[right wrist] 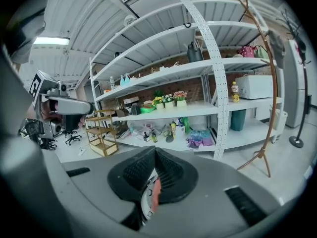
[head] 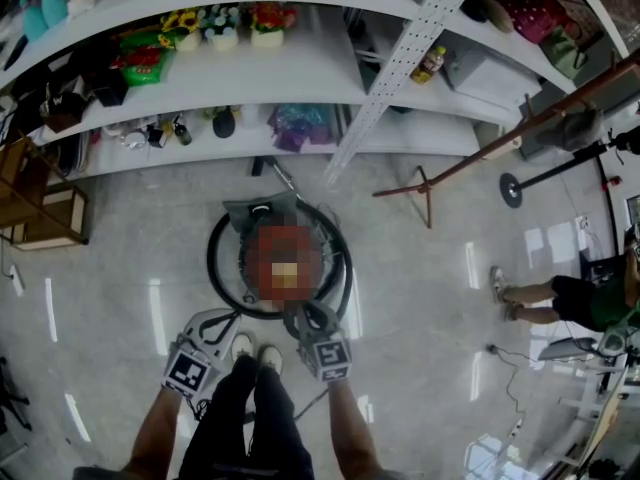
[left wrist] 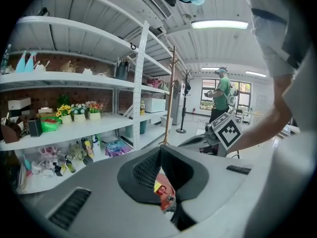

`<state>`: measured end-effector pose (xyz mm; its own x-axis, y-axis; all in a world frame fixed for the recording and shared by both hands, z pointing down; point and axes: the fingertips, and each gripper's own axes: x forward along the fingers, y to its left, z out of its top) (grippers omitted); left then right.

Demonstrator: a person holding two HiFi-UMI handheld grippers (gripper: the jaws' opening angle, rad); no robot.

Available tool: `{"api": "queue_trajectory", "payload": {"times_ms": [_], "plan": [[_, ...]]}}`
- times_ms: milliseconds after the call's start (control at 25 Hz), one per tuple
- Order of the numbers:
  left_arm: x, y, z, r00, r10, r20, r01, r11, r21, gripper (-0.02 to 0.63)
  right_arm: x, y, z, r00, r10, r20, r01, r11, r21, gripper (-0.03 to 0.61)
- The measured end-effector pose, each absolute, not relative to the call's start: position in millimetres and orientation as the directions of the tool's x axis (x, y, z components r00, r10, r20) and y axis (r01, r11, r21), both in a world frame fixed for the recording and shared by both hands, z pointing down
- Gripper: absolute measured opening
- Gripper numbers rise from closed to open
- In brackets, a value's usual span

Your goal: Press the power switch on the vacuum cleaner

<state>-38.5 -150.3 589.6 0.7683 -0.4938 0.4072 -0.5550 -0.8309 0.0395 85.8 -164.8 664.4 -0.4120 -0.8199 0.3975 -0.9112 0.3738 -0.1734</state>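
Below the tongs: round red vacuum cleaner with black hose (head: 262, 211) (left wrist: 163, 190) (right wrist: 154, 197), on the floor.
Left tongs (head: 213, 320) (left wrist: 161, 150): pressed together, empty.
Right tongs (head: 308, 320) (right wrist: 154, 150): pressed together, empty, over the cleaner's near edge.
Progress: I cannot make out the power switch. I judge the press remains.

The vacuum cleaner (head: 262, 230), a round red canister ringed by its black hose (head: 212, 255), stands upright on the floor, mid-scene, near the far shelves (head: 300, 78); its power switch cannot be made out.

Centre: vacuum (head: 262, 213), ringed by black hose (head: 212, 258), on pale floor (head: 120, 268). Right hand-held gripper (head: 306, 318) at its lower edge, left hand-held gripper (head: 226, 318) lower left. Shelves (head: 300, 78) across top.
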Motion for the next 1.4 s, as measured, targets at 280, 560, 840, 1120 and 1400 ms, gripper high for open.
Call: {"api": "queue_trajectory", "payload": {"times_ms": [280, 560, 840, 1120, 1400], "plan": [[-33, -149, 558, 0.776, -0.497, 0.388, -0.549, -0.836, 0.028, 0.006, 83, -156, 611, -0.408, -0.847, 0.341, -0.913, 0.373, -0.166, 0.011], [-33, -151, 521, 0.781, -0.502, 0.371, -0.545, -0.839, 0.012, 0.006, 72, -146, 558, -0.422, -0.855, 0.303, -0.907, 0.391, -0.160, 0.011], [-37, -152, 497, 0.783, -0.509, 0.358, -0.543, -0.840, -0.006, 0.006, 67, -130, 512, -0.410, -0.871, 0.272, -0.912, 0.379, -0.159, 0.011], [-40, -147, 475, 0.791, -0.505, 0.347, -0.535, -0.845, -0.010, 0.006, 66, -115, 482, -0.389, -0.884, 0.260, -0.920, 0.362, -0.149, 0.011], [-42, -150, 444, 0.788, -0.519, 0.330, -0.545, -0.838, -0.017, 0.006, 68, -109, 461, -0.380, -0.882, 0.279, -0.924, 0.350, -0.152, 0.011]]}}
